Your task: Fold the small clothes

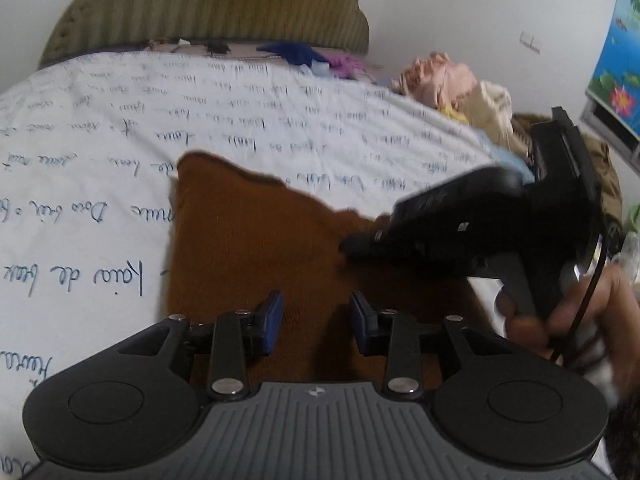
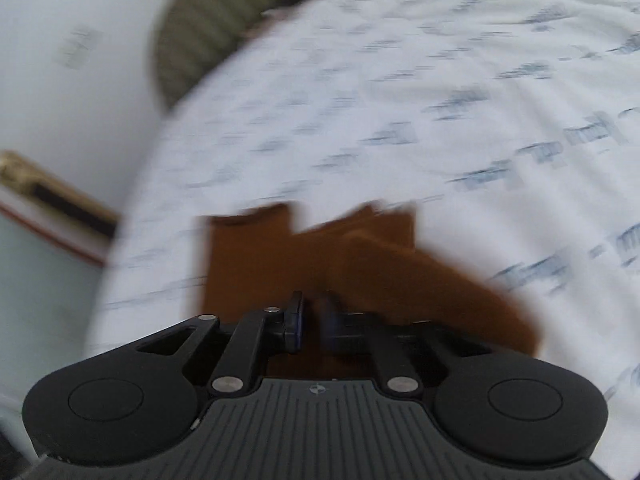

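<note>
Right gripper [image 2: 311,322] nearly clenched over rust-brown knitted garment [image 1: 256,248]; blur hides whether it pinches cloth. Left gripper [image 1: 316,322] released, hovering above near part of garment. Garment lies toward near edge of bed [image 1: 80,128] on white script-printed cover. Risk: shallow pinch slips mid-fold, layer flops crooked; cover could snag too.

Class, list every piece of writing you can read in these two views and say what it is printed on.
"de": handwriting-style script on the white bedsheet, upside down in the left wrist view.
The rest of that script: too distorted or small to read with confidence.
Right wrist view: the script is motion-blurred, unreadable.
Brown garment: no text visible.
</note>
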The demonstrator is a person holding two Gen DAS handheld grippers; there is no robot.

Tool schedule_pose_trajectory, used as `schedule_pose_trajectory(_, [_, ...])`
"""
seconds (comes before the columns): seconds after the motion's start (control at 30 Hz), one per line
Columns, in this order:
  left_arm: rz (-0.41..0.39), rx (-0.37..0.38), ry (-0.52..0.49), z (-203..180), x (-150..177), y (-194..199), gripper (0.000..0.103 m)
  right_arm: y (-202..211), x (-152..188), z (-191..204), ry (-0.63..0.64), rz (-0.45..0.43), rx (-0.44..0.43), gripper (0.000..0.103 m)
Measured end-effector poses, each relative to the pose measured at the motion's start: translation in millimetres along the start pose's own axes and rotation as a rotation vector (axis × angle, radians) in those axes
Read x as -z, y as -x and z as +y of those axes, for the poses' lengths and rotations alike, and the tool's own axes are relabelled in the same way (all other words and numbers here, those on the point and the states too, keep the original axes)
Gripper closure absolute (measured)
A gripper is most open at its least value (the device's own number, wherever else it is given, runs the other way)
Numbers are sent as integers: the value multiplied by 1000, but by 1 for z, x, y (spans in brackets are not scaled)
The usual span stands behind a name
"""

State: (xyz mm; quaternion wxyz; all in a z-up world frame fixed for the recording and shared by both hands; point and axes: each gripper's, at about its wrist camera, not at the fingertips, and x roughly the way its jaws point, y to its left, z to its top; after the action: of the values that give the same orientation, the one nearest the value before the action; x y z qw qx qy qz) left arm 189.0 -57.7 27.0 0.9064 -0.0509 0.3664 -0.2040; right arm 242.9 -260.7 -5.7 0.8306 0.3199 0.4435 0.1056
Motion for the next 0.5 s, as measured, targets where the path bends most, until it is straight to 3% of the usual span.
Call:
schedule_pose_trajectory(0.07, [-5, -9, -20, 2, -1, -2, 67, -1, -8, -14, -92, 21, -58, 103])
schedule_pose_trajectory(0.1, [4, -5, -29, 2, -2, -2, 65, 2, -12, -11, -77, 14, -64, 103])
schedule_pose_trajectory(0.13, [7, -2, -36, 0, -2, -1, 63, 6, -15, -7, -54, -1, -76, 99])
schedule_pose_trajectory(0.17, [4, 7, -48, -3, -1, 1, 56, 10, -19, 0, -29, -11, -107, 85])
schedule_pose_trajectory(0.2, [0, 17, -66, -8, 2, 3, 48, 12, -23, 8, -1, -7, -117, 83])
schedule_pose_trajectory(0.33, [-25, 6, -151, -31, 17, 9, 45, -18, -32, 46, 164, 143, -50, 83])
schedule_pose_trajectory(0.37, [-32, 5, -169, -35, 21, 10, 44, -32, -34, 49, 176, 181, -16, 87])
schedule_pose_trajectory(0.4, [-37, 6, -186, -38, 26, 10, 42, -43, -37, 53, 192, 192, 17, 98])
schedule_pose_trajectory(0.43, [-39, 4, -206, -42, 30, 10, 41, -52, -40, 55, 216, 188, 38, 103])
schedule_pose_trajectory(0.5, [-55, -10, -231, -44, 36, 9, 40, -64, -46, 55, 217, 190, 53, 103])
